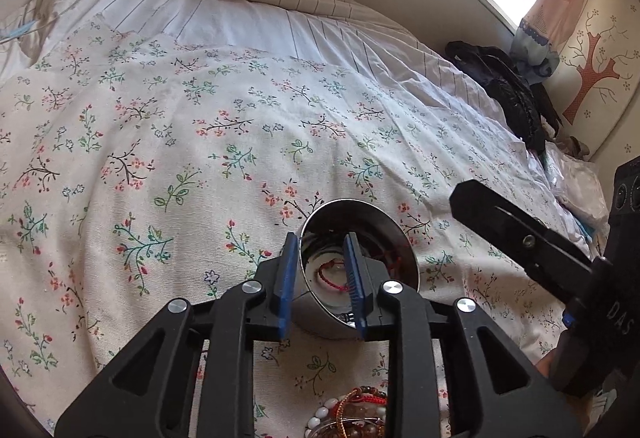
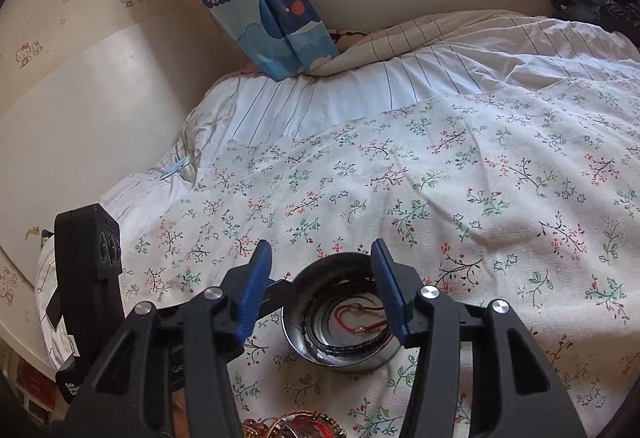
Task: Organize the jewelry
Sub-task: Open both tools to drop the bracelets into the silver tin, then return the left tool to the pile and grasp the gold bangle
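floral bedspread over a striped white sheet, whale-print curtain by the window, black bag near the wall

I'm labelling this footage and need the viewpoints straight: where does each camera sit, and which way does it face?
Left wrist: on the left gripper, looking down across the floral bedspread at the steel bowl; the right gripper shows beside it.
Right wrist: on the right gripper, above the same bowl.
Shared: bowl, red cord bracelet, bedspread.
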`<state>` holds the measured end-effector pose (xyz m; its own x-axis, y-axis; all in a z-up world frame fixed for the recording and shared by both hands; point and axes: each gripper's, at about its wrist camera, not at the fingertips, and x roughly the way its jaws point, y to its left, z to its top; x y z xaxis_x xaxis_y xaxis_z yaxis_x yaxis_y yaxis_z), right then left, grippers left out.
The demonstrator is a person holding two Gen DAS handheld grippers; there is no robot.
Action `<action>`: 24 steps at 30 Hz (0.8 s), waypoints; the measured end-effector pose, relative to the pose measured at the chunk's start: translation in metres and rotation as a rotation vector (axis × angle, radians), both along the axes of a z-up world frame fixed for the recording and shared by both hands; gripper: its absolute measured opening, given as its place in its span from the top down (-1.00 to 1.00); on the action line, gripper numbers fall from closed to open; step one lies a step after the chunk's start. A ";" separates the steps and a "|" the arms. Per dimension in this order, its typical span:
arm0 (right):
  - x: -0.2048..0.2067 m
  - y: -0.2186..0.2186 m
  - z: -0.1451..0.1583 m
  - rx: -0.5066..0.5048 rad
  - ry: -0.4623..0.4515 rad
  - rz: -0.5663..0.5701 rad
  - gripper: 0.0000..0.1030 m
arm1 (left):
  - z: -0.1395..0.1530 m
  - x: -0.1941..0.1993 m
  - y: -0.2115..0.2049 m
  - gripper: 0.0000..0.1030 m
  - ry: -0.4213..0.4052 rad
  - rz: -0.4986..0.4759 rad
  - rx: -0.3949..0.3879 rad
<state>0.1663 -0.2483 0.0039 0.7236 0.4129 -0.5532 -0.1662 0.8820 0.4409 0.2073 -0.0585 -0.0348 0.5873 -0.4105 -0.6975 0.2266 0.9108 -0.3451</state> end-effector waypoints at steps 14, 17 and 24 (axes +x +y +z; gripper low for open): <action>-0.058 -0.015 -0.018 -0.091 0.100 -0.055 -0.05 | -0.001 -0.055 0.016 0.13 0.042 0.005 0.085; -0.077 -0.018 -0.022 -0.110 0.120 -0.066 -0.09 | -0.004 -0.068 0.010 0.13 0.053 -0.017 0.108; -0.112 -0.013 -0.040 -0.149 0.188 -0.054 -0.20 | -0.010 -0.089 0.002 0.12 0.081 -0.042 0.133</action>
<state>0.0540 -0.2614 -0.0360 0.6207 0.2807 -0.7321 -0.0446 0.9449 0.3244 0.1188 -0.0564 -0.0453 0.5117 -0.3337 -0.7917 0.2416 0.9402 -0.2402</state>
